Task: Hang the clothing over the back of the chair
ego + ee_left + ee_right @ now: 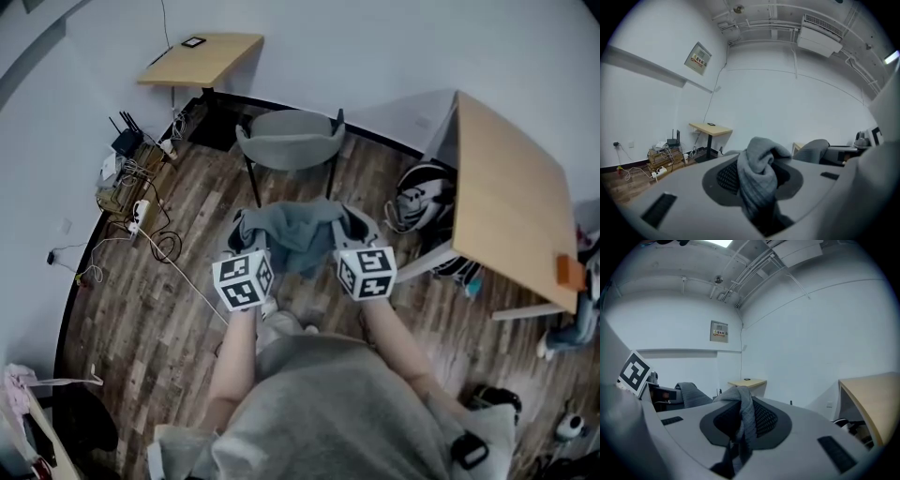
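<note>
Clothing carried toward the chair, both claws clenched on it

Head view: the grey clothing [295, 234] hung spread between the left gripper [242, 232] and the right gripper [349, 227], short of the chair [291, 141], whose back was bare. Left gripper view: jaws clamped on a thick fold. Right gripper view: jaws pinched a thinner fold. The next move likely called for lifting it forward over the backrest, then releasing.

The right tongs [739, 430] pinch a fold of grey clothing [745, 409], a wooden table [874, 399] at right.
</note>
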`<state>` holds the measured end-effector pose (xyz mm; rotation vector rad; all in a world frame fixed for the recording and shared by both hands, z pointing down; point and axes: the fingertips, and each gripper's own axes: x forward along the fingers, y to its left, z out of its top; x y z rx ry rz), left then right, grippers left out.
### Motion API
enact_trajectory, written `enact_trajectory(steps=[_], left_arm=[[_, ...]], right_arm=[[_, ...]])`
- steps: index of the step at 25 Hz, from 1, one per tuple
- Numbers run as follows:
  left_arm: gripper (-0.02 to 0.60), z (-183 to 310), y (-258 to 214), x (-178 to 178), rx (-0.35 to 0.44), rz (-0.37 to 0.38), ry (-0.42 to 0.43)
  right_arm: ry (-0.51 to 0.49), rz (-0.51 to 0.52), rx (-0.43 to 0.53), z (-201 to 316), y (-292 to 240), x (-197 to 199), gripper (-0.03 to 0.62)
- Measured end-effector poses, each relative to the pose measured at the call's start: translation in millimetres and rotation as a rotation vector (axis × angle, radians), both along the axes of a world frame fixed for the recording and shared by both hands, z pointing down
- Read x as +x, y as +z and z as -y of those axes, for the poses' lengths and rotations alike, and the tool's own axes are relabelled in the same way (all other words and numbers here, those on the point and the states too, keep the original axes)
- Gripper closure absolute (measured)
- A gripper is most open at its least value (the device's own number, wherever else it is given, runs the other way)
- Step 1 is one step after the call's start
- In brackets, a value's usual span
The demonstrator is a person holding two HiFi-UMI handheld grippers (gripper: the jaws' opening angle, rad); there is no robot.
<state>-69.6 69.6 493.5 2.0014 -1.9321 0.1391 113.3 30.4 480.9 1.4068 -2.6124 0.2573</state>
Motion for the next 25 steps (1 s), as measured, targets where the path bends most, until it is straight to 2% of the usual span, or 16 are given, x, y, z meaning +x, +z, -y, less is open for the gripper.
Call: enact_trajectory(steps=[7, 12, 25], left_arm=[[0.469, 1, -4, -1, 0.001, 0.006, 0.003], [0.469, 5, -3, 0, -0.004, 0.01, 0.006], [0.469, 71, -4, -11, 0.005, 0.004, 0.007]], right_arm=[[0.02, 0.043, -0.009, 7, -5, 0, 0.548], [0.034, 0.03, -0.008, 9, -3, -4, 0.548], [0.041, 0.019, 0.004, 68, -6, -28, 0.548]])
